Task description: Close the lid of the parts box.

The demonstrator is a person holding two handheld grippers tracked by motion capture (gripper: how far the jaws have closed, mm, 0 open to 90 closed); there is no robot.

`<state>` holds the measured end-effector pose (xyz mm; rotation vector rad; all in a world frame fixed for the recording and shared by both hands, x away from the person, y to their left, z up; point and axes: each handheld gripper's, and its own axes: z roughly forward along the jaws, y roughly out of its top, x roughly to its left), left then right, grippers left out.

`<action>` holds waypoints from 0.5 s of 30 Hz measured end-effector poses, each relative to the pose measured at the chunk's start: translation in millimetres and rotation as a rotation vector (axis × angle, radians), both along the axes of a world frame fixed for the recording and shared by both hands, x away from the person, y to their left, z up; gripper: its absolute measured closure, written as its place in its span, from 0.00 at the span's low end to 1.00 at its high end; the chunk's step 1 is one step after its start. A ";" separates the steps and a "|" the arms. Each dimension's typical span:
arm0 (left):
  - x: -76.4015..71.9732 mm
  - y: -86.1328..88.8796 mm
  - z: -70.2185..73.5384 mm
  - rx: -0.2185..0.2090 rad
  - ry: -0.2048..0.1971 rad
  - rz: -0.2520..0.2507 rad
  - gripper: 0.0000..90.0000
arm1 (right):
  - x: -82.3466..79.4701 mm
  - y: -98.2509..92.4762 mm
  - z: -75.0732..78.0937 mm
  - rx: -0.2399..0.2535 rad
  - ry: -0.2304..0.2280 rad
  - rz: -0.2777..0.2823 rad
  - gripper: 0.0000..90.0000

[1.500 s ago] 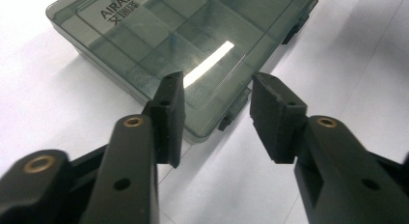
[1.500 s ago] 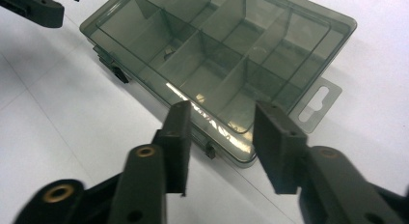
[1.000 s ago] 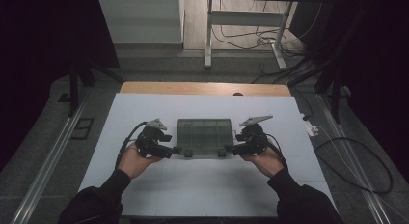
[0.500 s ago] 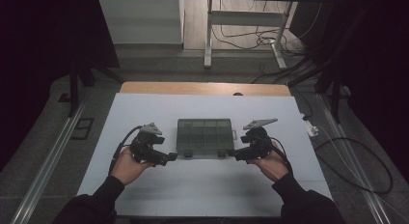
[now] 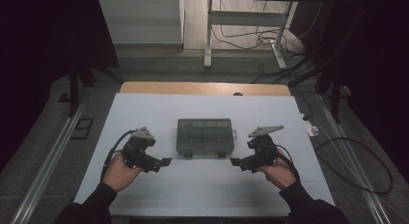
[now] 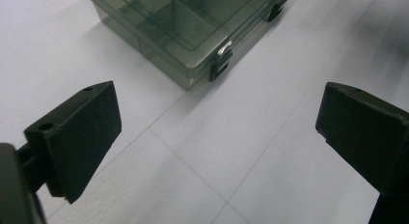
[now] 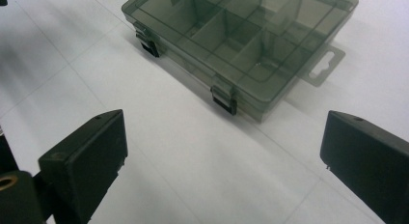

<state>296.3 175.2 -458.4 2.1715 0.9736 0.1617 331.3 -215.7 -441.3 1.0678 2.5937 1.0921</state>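
A smoky clear plastic organizer box lies with its lid down at the middle of the white table; its two black latches face me. The left gripper sits near the box's front left corner, apart from it. The right gripper sits near the front right corner, also apart. In the left gripper view the box lies ahead of the wide jaws of the left gripper. The right gripper view shows the box beyond the right gripper. Both pairs of jaws have just been opening, with nothing between them.
A wooden strip edges the table's far side. A small white item lies at the right edge. Cables trail on the floor to the right, and a desk frame stands beyond.
Both grippers have drawn back from the box's front edge toward me and slightly outward. Their jaws have spread wider.
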 end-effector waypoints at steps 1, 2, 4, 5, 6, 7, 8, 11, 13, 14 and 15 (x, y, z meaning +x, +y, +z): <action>-1.6 1.8 0.1 0.006 -0.003 -0.001 0.02 | -1.4 -1.9 0.1 0.003 0.002 -0.002 0.03; -3.7 3.1 0.1 0.005 -0.005 0.005 0.02 | -2.8 -3.9 0.1 0.005 0.004 -0.003 0.03; -8.0 6.5 0.4 0.009 -0.011 0.010 0.01 | -5.6 -8.0 0.3 0.006 0.004 -0.006 0.03; -10.3 8.2 0.5 0.010 -0.015 0.015 0.01 | -7.1 -10.0 0.5 0.007 0.005 -0.008 0.03; -12.6 10.0 0.6 0.013 -0.019 0.020 0.01 | -8.6 -12.2 0.6 0.007 0.007 -0.011 0.03; -14.9 12.1 0.8 0.014 -0.022 0.024 0.01 | -10.1 -14.3 0.6 0.008 0.007 -0.014 0.03; -17.2 14.1 0.9 0.014 -0.024 0.029 0.01 | -11.6 -16.6 0.7 0.008 0.007 -0.017 0.02; -23.8 19.9 1.3 0.012 -0.030 0.044 0.01 | -16.9 -23.2 0.6 0.005 0.010 -0.024 0.02; -28.1 23.6 1.7 0.011 -0.034 0.053 0.01 | -20.7 -27.6 0.3 0.000 0.008 -0.031 0.02; -30.3 25.2 1.8 0.009 -0.035 0.058 0.01 | -22.5 -29.8 0.2 0.000 0.007 -0.033 0.02; -32.4 26.9 1.9 0.007 -0.035 0.061 0.01 | -24.3 -32.0 0.1 0.000 0.005 -0.039 0.02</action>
